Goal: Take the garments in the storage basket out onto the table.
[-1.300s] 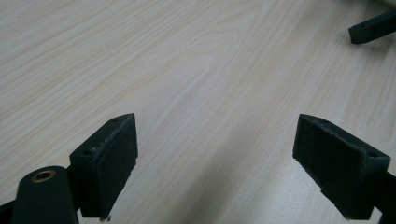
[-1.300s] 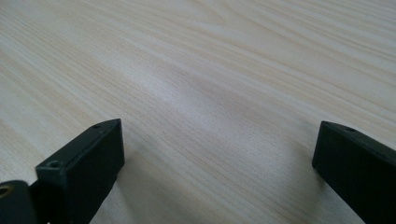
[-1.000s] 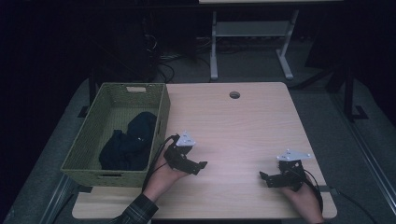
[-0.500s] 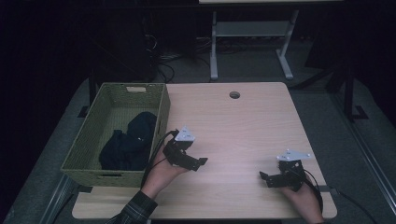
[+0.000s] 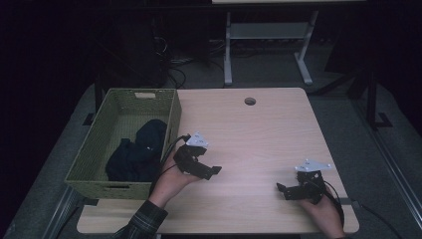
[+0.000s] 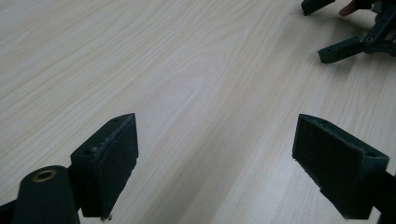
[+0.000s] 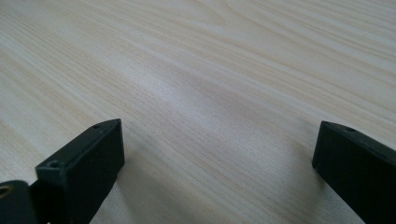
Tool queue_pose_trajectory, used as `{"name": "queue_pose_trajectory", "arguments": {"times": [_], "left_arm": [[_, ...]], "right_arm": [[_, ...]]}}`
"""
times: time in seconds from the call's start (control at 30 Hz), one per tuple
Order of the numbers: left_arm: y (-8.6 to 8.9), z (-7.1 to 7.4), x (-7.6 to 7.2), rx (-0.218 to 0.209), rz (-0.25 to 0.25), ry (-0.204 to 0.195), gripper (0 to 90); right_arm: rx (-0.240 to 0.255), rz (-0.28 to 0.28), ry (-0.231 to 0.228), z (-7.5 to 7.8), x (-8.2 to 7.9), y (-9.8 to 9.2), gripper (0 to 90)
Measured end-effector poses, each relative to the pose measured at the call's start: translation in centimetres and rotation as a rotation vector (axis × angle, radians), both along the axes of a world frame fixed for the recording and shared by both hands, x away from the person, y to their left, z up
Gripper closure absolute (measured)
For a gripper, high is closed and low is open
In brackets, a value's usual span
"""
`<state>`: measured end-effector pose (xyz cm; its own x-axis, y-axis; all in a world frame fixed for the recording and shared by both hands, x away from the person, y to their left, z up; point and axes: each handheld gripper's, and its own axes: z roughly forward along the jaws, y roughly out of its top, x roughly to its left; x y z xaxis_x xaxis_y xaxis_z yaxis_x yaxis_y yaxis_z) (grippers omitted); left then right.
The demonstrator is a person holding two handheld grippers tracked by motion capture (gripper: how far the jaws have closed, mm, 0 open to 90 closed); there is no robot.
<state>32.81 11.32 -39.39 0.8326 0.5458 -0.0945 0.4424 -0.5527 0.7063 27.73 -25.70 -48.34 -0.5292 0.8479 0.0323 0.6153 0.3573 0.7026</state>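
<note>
I hold the left gripper (image 5: 199,162) at frame centre-left, fingers wide, beside the green woven basket (image 5: 171,117) holding the dark crumpled cloth (image 5: 137,152); right gripper (image 5: 298,189), lower right, fingers wide over the pale wooden bench (image 5: 259,134), ready to reach.

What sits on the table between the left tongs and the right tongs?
Nothing: between the left tongs and the right tongs there is just bare light-wood tabletop, as seen in the high view. The left gripper view shows the same bare wood.
</note>
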Motion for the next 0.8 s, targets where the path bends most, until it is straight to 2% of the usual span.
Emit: {"name": "queue_pose_trajectory", "arguments": {"times": [0.13, 0.17, 0.47, 0.57, 0.73, 0.77, 0.8], "left_arm": [[0.0, 0.5, 0.2, 0.014, -0.016, -0.007, 14.1], [0.0, 0.6, 0.2, 0.004, -0.009, -0.004, 14.4], [0.2, 1.6, 0.8, 0.016, -0.024, -0.005, 14.4], [0.3, 2.0, 1.0, 0.005, -0.016, 0.009, 14.6], [0.6, 2.6, 1.3, -0.004, -0.041, 0.026, 14.6], [0.6, 2.7, 1.3, -0.01, -0.033, 0.027, 14.6], [0.6, 2.9, 1.4, 0.003, -0.04, 0.03, 14.6]], "right_arm": [[0.0, 0.0, -0.001, 0.0, 0.0, 0.0, 1.8], [0.0, 0.0, 0.0, 0.0, 0.0, 0.0, 1.8], [-0.001, 0.0, -0.001, 0.0, 0.0, 0.0, 1.8], [-0.001, 0.0, -0.001, 0.0, 0.0, 0.0, 1.8], [-0.002, 0.001, 0.0, 0.0, 0.0, 0.0, 1.8], [-0.002, 0.001, 0.0, 0.0, 0.0, 0.0, 1.8], [-0.002, 0.001, 0.0, 0.0, 0.0, 0.0, 1.8]]}}
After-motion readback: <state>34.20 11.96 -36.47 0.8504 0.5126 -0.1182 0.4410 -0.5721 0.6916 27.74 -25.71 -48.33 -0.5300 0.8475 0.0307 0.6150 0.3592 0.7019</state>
